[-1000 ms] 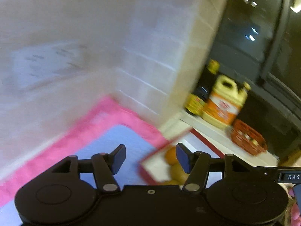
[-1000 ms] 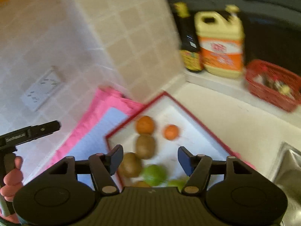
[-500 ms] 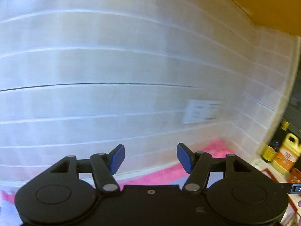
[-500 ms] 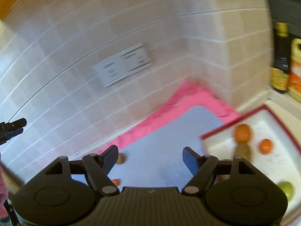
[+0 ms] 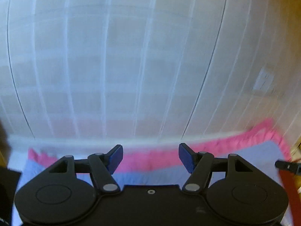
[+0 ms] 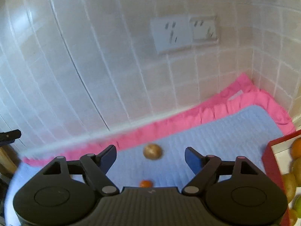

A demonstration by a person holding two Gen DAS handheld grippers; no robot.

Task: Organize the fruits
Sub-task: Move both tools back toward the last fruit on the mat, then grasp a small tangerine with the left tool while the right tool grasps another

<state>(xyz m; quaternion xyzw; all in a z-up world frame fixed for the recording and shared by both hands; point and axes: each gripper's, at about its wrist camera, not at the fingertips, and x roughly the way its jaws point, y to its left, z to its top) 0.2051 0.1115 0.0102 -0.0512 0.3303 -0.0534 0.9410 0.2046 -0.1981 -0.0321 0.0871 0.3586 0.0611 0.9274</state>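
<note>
In the right wrist view a brown kiwi (image 6: 152, 151) lies on a blue mat (image 6: 225, 131), just ahead of and between the open, empty fingers of my right gripper (image 6: 150, 155). A small orange fruit (image 6: 146, 183) lies nearer, partly hidden by the gripper body. A red-rimmed white tray (image 6: 270, 146) at the right edge holds an orange (image 6: 296, 149), kiwis (image 6: 290, 185) and a green fruit (image 6: 298, 205). My left gripper (image 5: 150, 157) is open and empty, over the blue mat (image 5: 250, 152) and facing the tiled wall.
A pink cloth (image 6: 188, 120) lies under the blue mat against the tiled wall (image 6: 112, 56). Wall sockets (image 6: 184, 33) sit above it. The other gripper's tip shows at the left edge (image 6: 9, 135) and at the right edge of the left wrist view (image 5: 286, 166).
Both grippers have swung left, away from the tray and bottles toward the wall and mat. The kiwi and small orange fruit on the mat have come between the right fingers. Both stay open.
</note>
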